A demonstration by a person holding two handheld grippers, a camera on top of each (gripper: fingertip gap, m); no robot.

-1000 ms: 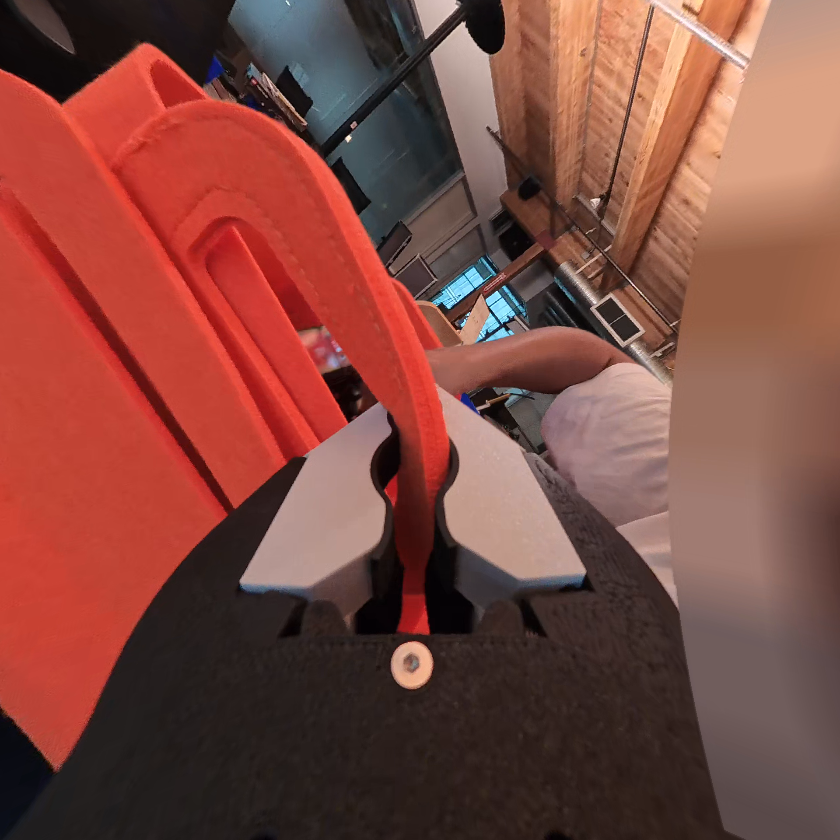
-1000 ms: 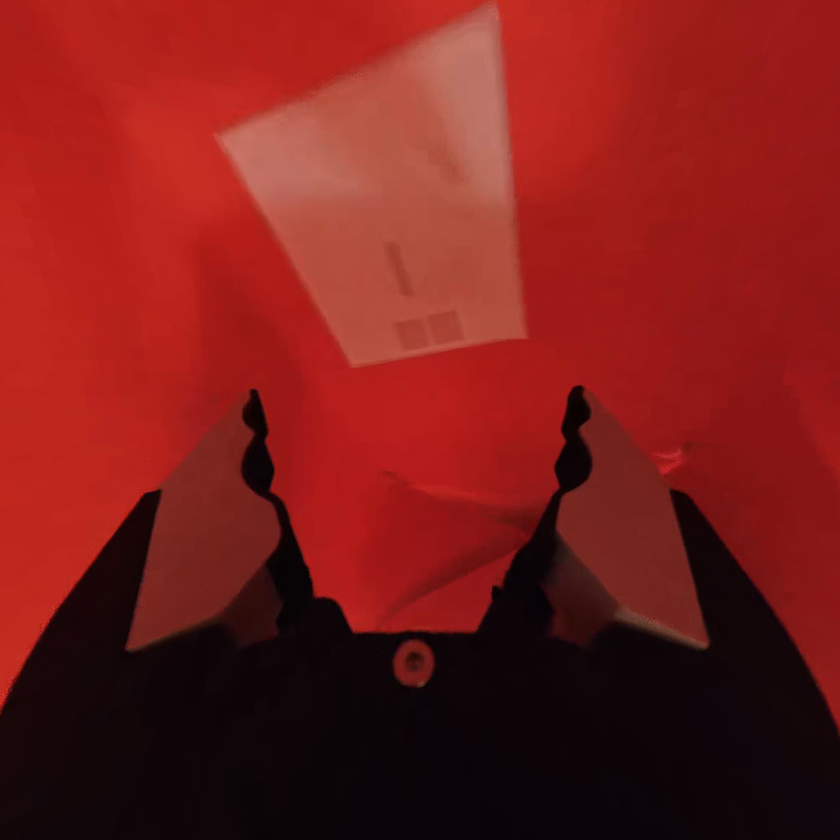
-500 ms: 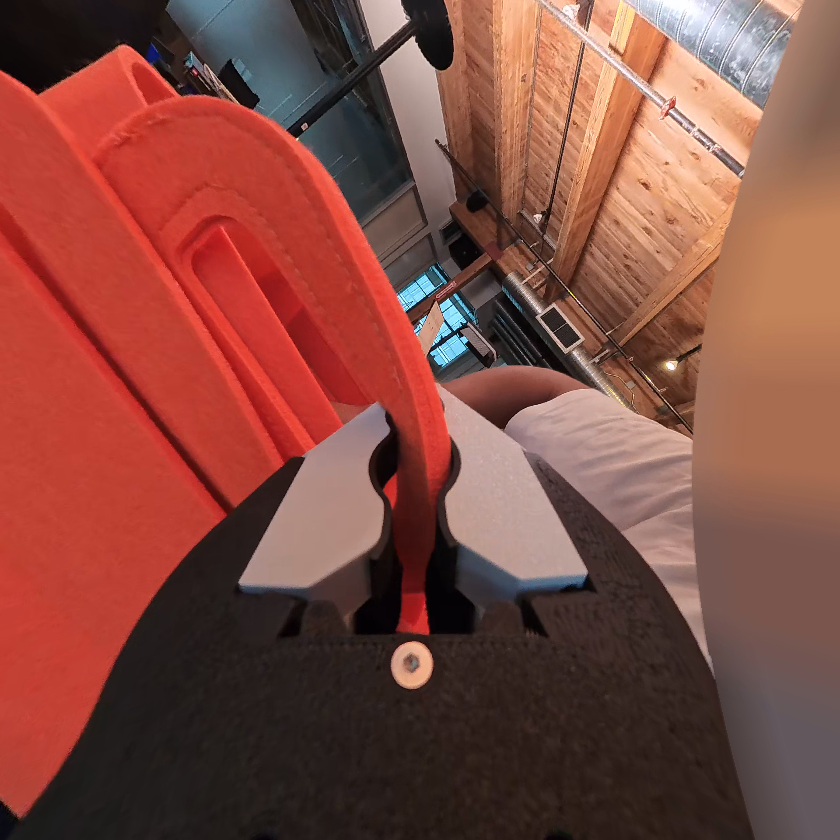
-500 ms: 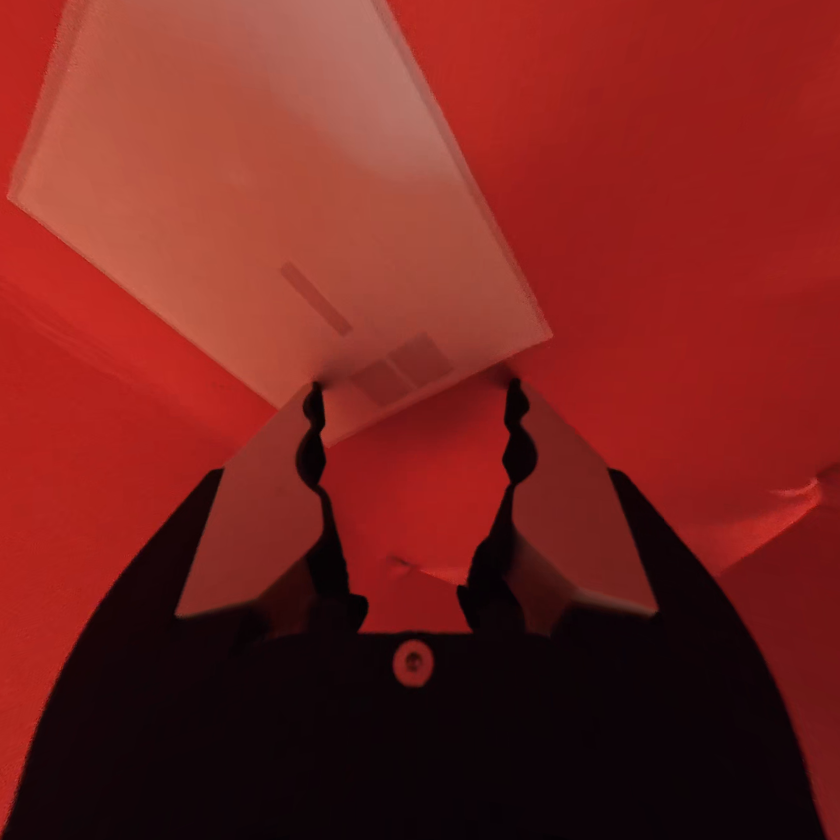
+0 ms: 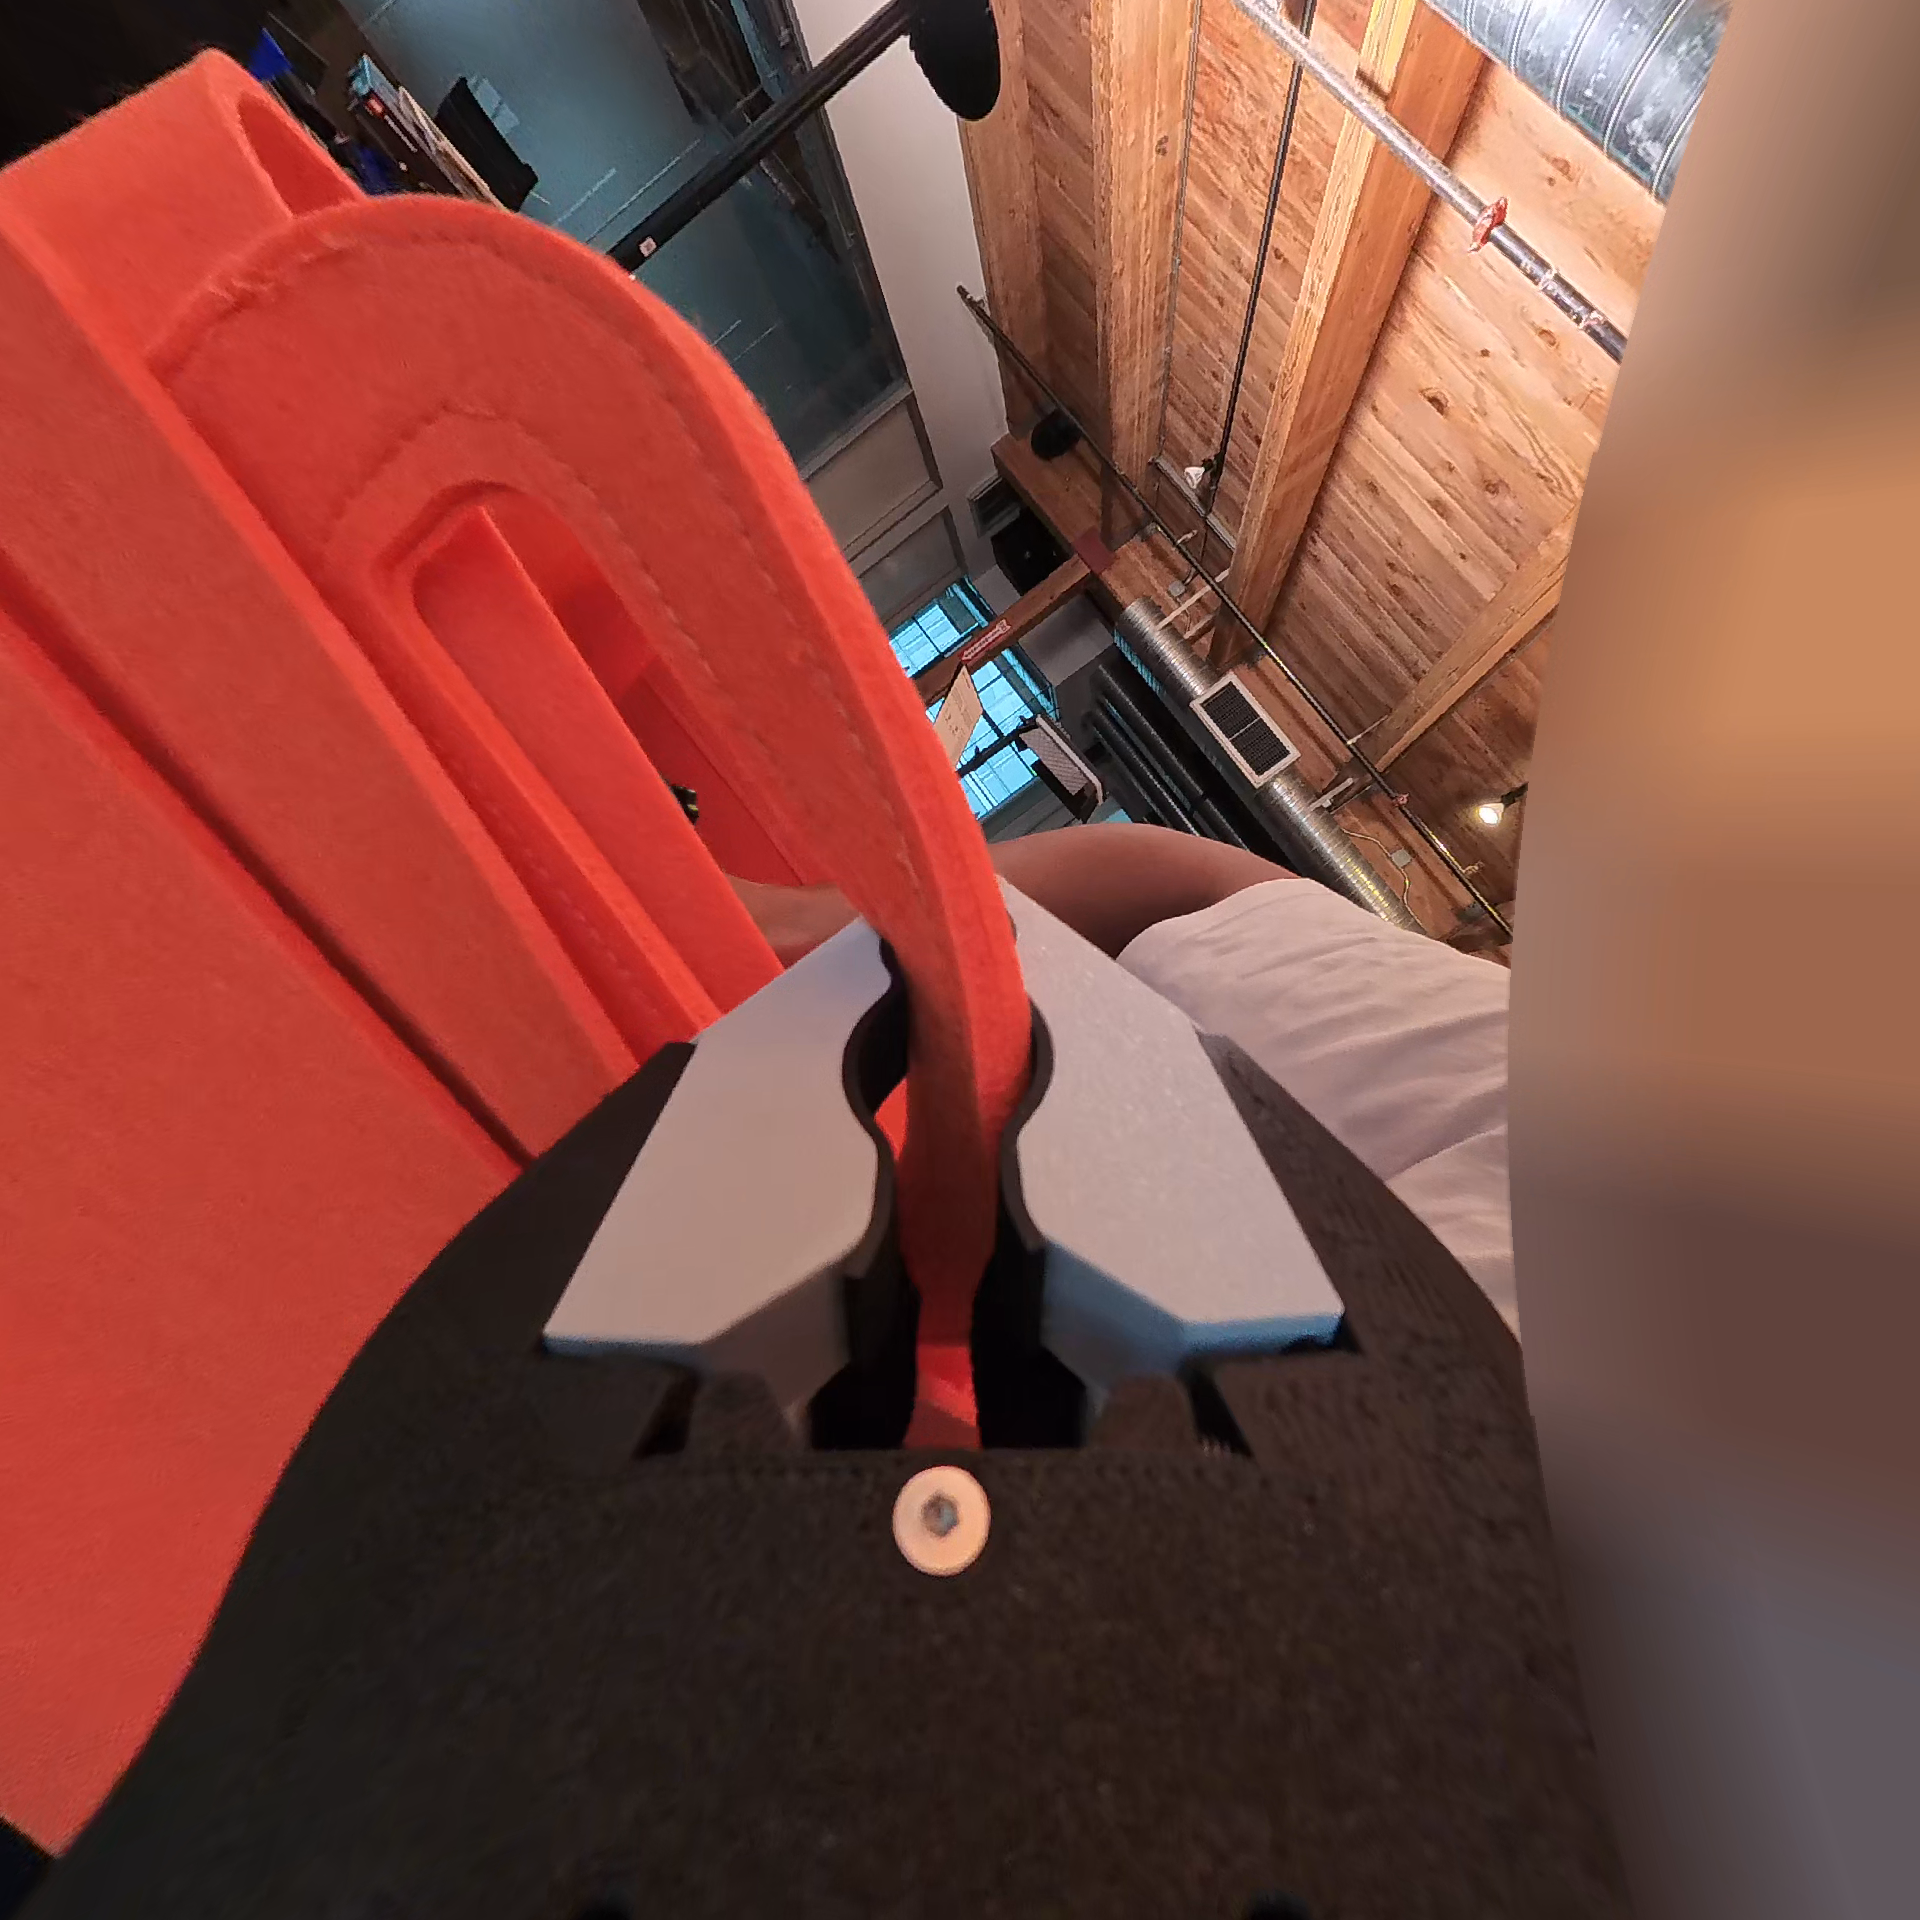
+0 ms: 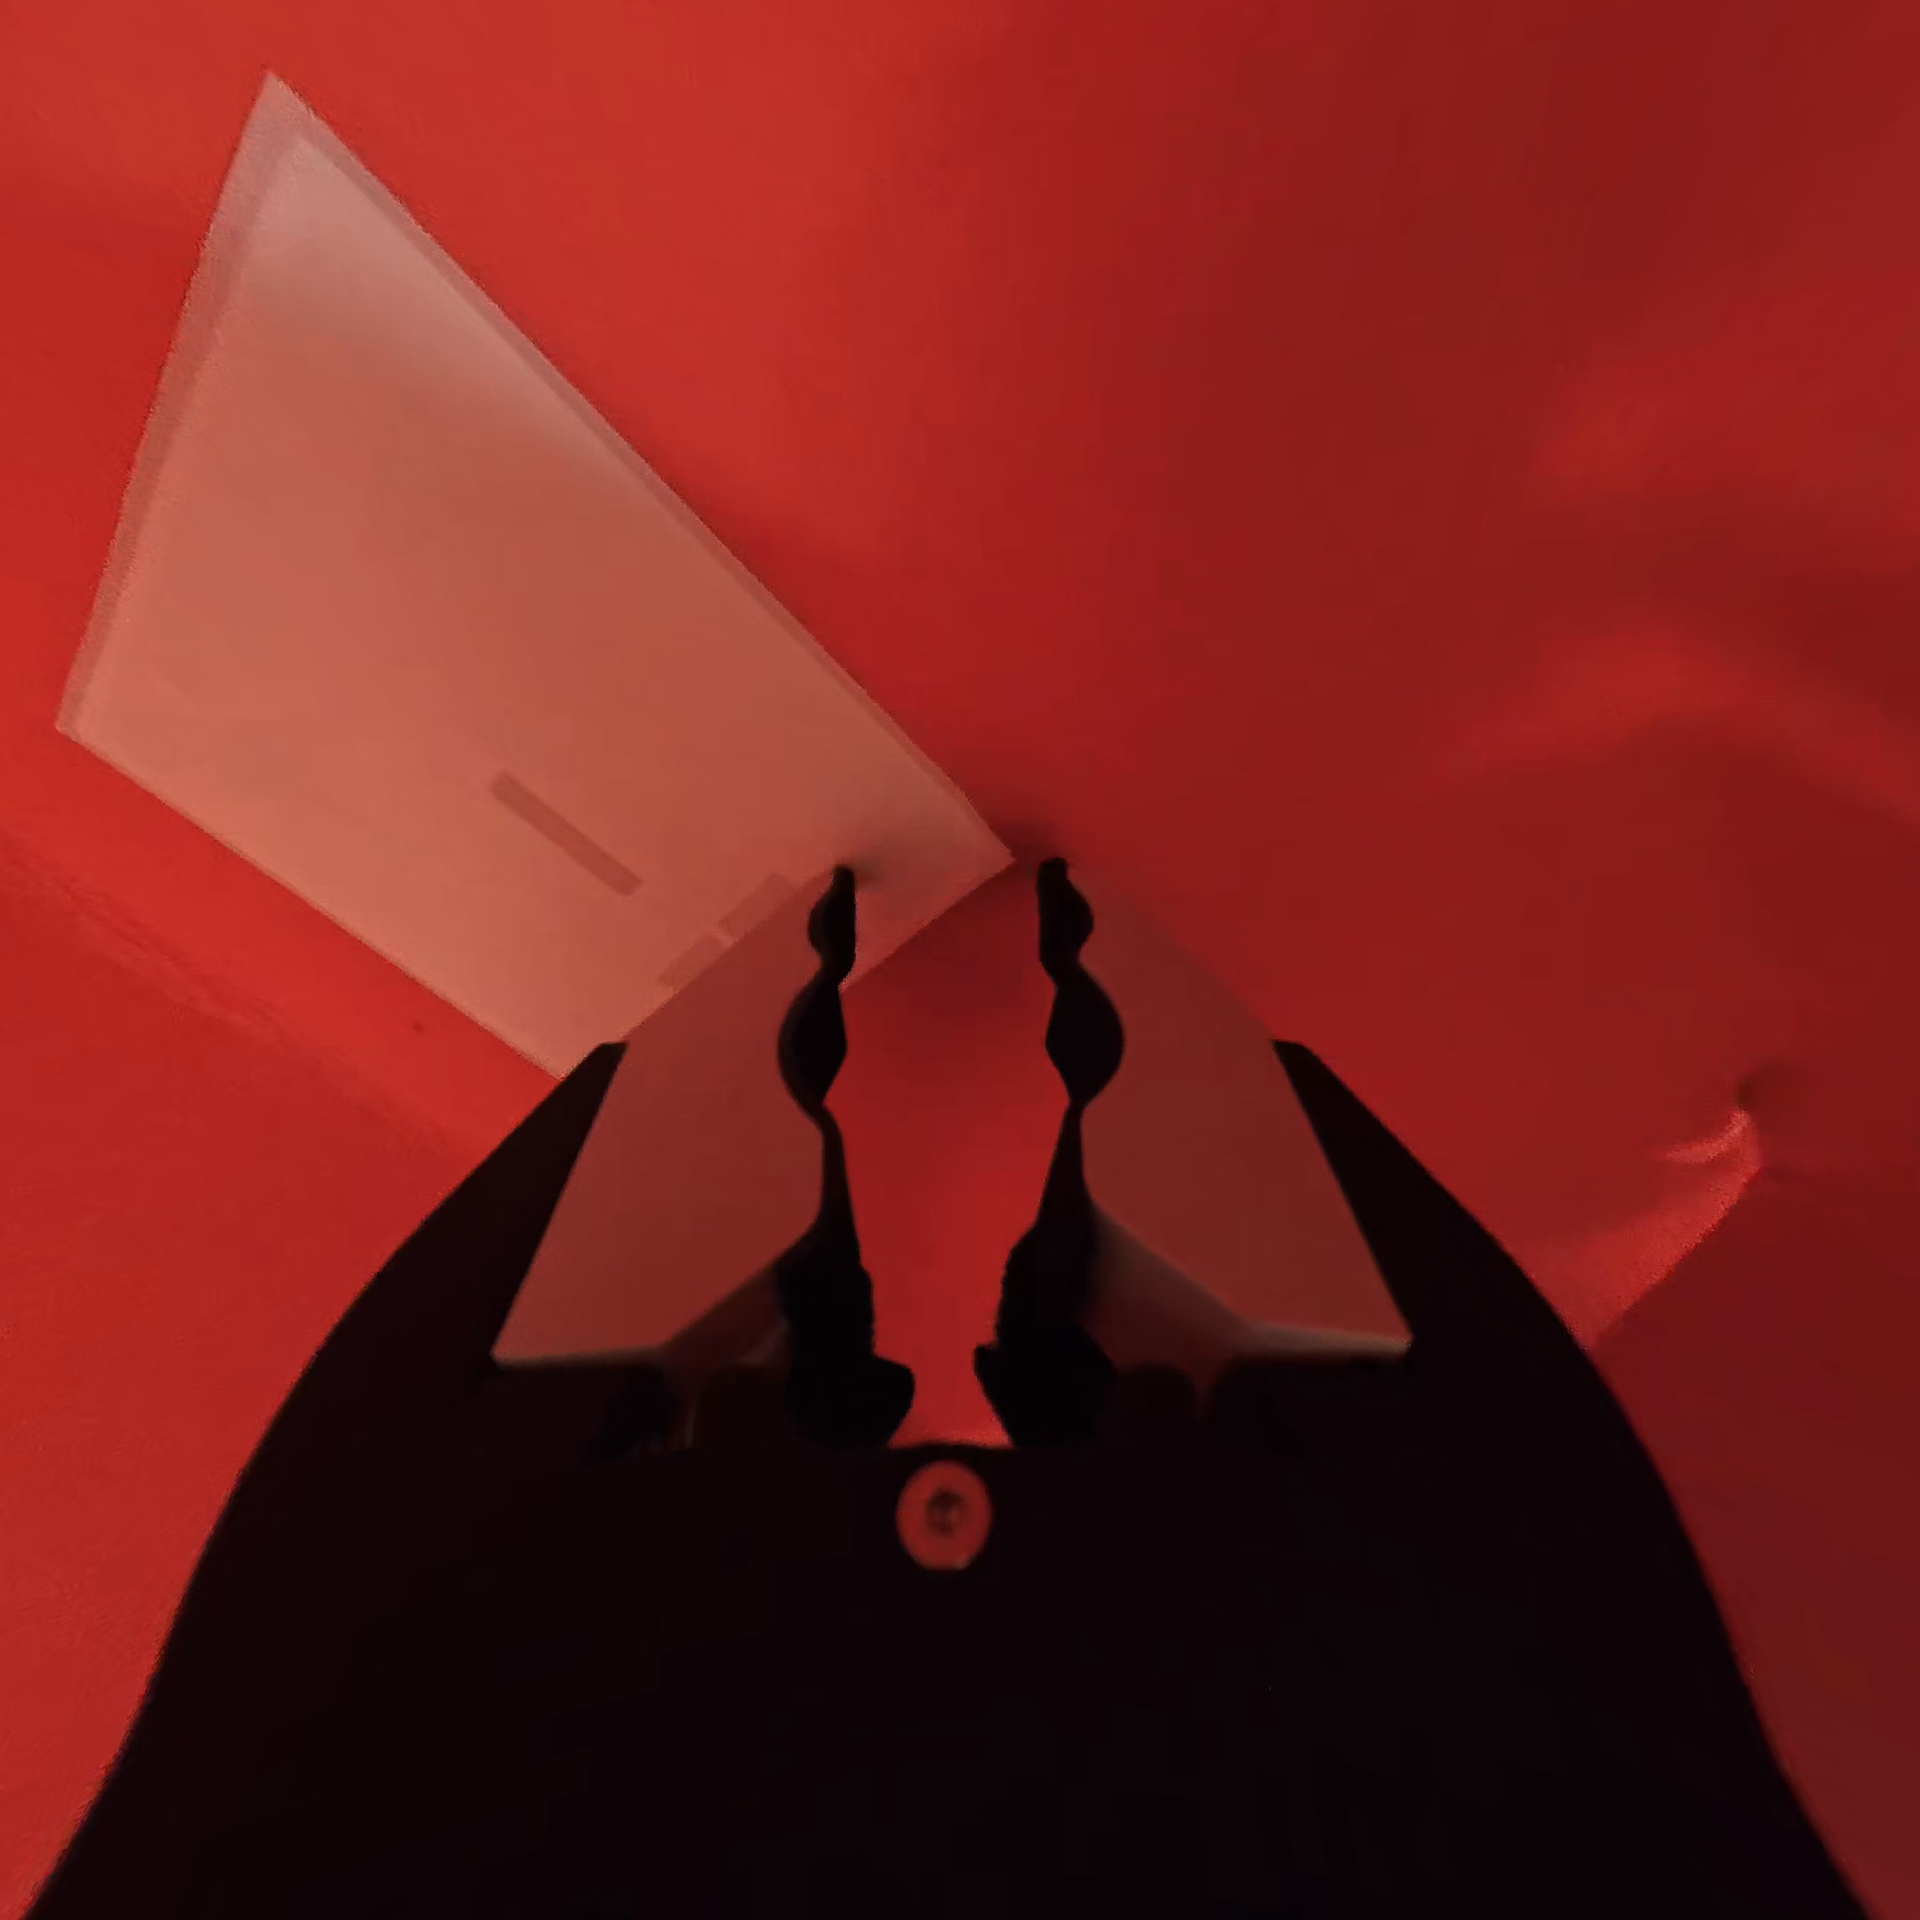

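My left gripper [image 5: 961, 1049] was clenched on the orange felt handle strap [image 5: 790, 665], which ran out from between the grey fingers [image 5: 748, 1153] and arched up and to the left over the slotted top of the orange felt bag [image 5: 208, 935]; the bag's body filled the left of that view, and behind it stood a timber ceiling [image 5: 1351, 416] and, just past the fingertips, the pale sleeve [image 5: 1320, 997] of a person. My right gripper [image 6: 945, 878] was down inside the bag, red felt lining [image 6: 1351, 416] on every side. The one thing within reach there was a flat pale card [image 6: 436, 623], lying against the lining ahead and to the left of the jaws; its long axis ran diagonally, from the upper left down toward the fingertips, so that its near right-hand corner reached the gap between them. The left fingertip [image 6: 836, 883] overlapped that corner in the view and looked to be touching it; the right fingertip sat just beside the corner's point, on the lining side. The right jaws stood partly parted, a narrow gap showing bare lining between them, and held nothing. Whether the corner lay between the pads or merely in front of them, I could not tell, since the view was dim and slightly blurred. The right gripper was by far the nearer to the card; the left was outside the bag, at its handle.
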